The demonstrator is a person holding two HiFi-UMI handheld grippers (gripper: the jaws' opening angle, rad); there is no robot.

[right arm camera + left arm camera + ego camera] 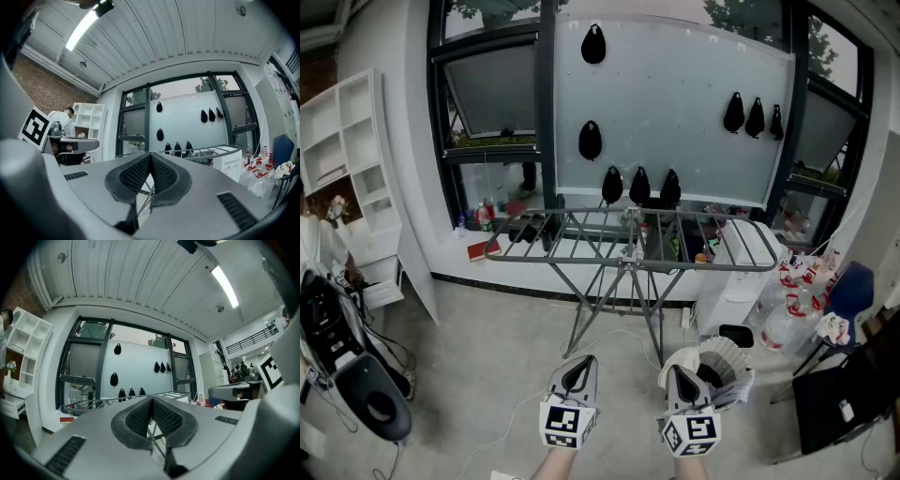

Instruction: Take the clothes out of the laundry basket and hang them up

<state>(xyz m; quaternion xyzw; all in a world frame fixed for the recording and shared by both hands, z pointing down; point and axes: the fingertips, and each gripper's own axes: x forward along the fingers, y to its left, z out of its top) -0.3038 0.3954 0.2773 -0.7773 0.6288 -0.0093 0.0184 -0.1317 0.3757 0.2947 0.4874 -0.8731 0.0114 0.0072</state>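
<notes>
Left gripper (pixel 578 367) and right gripper (pixel 677 375) are both closed with nothing between the jaws, held level side by side. The white ribbed round laundry basket (pixel 733 362) sits on the floor just beyond the right gripper, contents unclear. The grey metal folding drying rack (pixel 628 240) stands ahead, bare, in front of the window.
</notes>
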